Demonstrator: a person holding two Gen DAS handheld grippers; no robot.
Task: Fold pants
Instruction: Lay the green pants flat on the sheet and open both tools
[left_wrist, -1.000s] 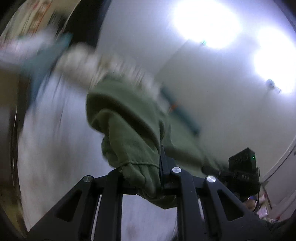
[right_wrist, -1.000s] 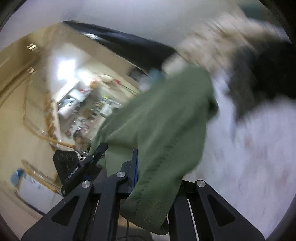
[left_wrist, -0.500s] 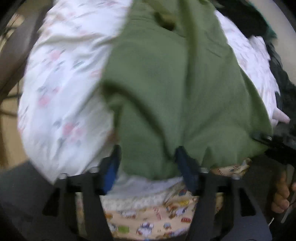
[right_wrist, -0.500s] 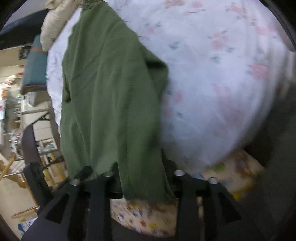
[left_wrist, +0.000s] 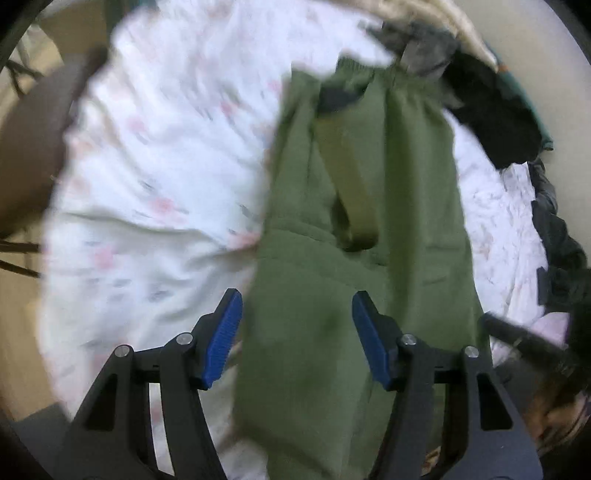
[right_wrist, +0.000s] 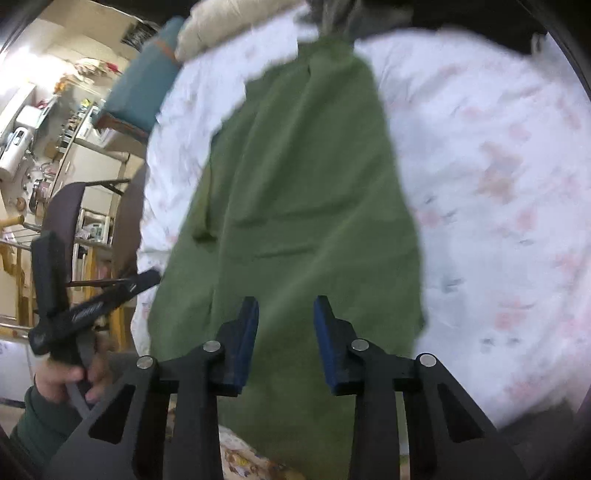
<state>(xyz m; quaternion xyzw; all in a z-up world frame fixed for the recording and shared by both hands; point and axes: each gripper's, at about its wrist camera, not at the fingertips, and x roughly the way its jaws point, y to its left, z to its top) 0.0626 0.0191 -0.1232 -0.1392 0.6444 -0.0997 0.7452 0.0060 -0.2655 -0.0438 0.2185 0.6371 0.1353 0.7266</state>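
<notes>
Green pants (left_wrist: 369, 184) lie lengthwise on a white floral bed sheet (left_wrist: 147, 166), waistband at the far end and leg ends at the near edge. My left gripper (left_wrist: 297, 339) hovers over the leg ends. Its blue pads (left_wrist: 225, 339) stand apart and are closing, with cloth showing in the gap but not pinched. In the right wrist view the pants (right_wrist: 295, 184) fill the middle. My right gripper (right_wrist: 286, 339) sits above the hem, jaws narrower and closing, pads clear of the fabric. A hand holds the left gripper (right_wrist: 74, 317) at the left.
Dark clothes (left_wrist: 498, 122) and a grey garment (left_wrist: 424, 48) are piled at the bed's far right. A cream pillow (right_wrist: 221, 29) and a teal cushion (right_wrist: 140, 88) lie at the far left. A brown chair (right_wrist: 62, 210) and cluttered shelves (right_wrist: 29, 129) stand left of the bed.
A second ago both grippers were shut on the pants, held up in the air. The pants now lie flat on the bed, and both sets of jaws have let go.
</notes>
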